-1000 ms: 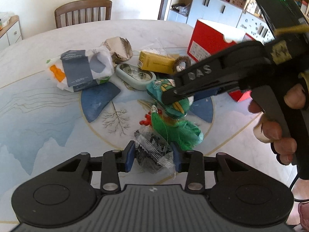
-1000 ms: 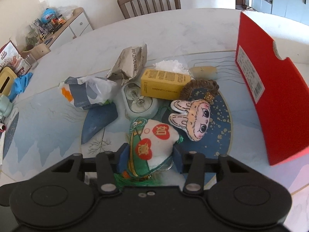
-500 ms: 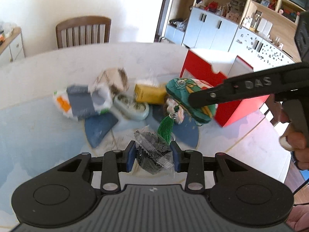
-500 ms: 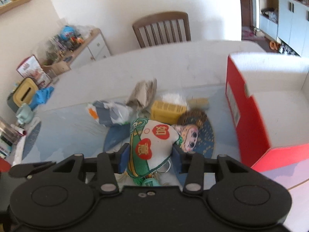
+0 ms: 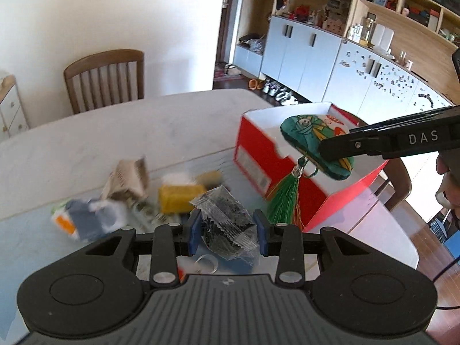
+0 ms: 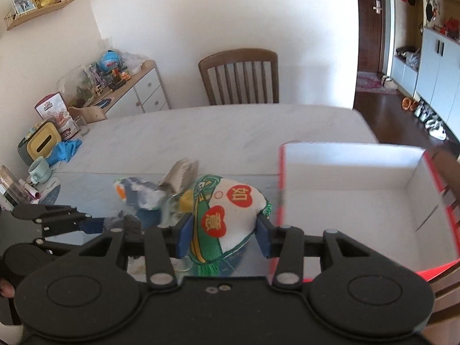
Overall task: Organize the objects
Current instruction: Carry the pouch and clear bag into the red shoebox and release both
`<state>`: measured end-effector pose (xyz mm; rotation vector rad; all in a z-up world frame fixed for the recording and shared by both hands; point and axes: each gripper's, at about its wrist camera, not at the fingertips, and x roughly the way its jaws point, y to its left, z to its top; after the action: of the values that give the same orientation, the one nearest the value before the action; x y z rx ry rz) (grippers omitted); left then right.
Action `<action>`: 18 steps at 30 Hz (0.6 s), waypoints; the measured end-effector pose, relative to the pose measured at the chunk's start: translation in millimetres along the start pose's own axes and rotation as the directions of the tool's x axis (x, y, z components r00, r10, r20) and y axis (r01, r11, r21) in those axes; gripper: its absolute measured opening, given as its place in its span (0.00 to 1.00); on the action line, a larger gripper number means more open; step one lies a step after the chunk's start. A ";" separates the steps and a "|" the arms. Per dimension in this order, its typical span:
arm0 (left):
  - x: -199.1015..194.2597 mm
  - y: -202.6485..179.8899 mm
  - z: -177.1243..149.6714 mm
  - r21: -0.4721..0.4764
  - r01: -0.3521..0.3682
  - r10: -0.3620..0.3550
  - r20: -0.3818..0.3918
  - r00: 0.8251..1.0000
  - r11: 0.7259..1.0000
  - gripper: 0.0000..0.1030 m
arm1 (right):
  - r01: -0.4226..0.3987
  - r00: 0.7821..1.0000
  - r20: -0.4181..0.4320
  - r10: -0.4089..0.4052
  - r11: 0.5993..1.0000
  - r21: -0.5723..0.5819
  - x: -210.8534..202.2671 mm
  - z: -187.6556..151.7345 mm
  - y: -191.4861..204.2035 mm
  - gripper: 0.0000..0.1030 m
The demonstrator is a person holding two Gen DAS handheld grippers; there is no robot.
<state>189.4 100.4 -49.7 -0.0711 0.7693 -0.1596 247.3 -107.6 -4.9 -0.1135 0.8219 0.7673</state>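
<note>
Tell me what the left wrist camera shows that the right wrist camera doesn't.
Only the left wrist view shows the clear packet clamped in the left gripper, the pouch's green tassel, and the shelves.

Only the right wrist view shows the pouch's white face with red hearts, the box's bare white inside, and the sideboard.

Both show the pouch held in the right gripper, the red box, the chair, the table and its blurred pile.
</note>
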 end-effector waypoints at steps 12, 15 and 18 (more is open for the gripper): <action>46.0 -69.8 76.6 0.108 0.017 -0.018 0.005 1.000 0.994 0.36 | 0.090 0.994 0.062 -0.088 0.996 -0.028 -22.3 29.1 -82.1 0.43; 62.5 -85.7 94.0 0.120 0.020 -0.020 -0.002 1.000 0.993 0.36 | 0.116 0.992 0.058 -0.114 0.993 -0.019 -18.4 30.6 -103.7 0.43; 81.0 -102.2 108.2 0.126 0.027 -0.025 -0.015 1.000 0.992 0.36 | 0.134 0.990 0.051 -0.133 0.991 -0.014 -13.8 29.3 -124.9 0.43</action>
<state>310.1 -13.5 -15.3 0.0398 0.7706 -0.2332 341.4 -195.6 1.0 -0.1624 0.7522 0.6490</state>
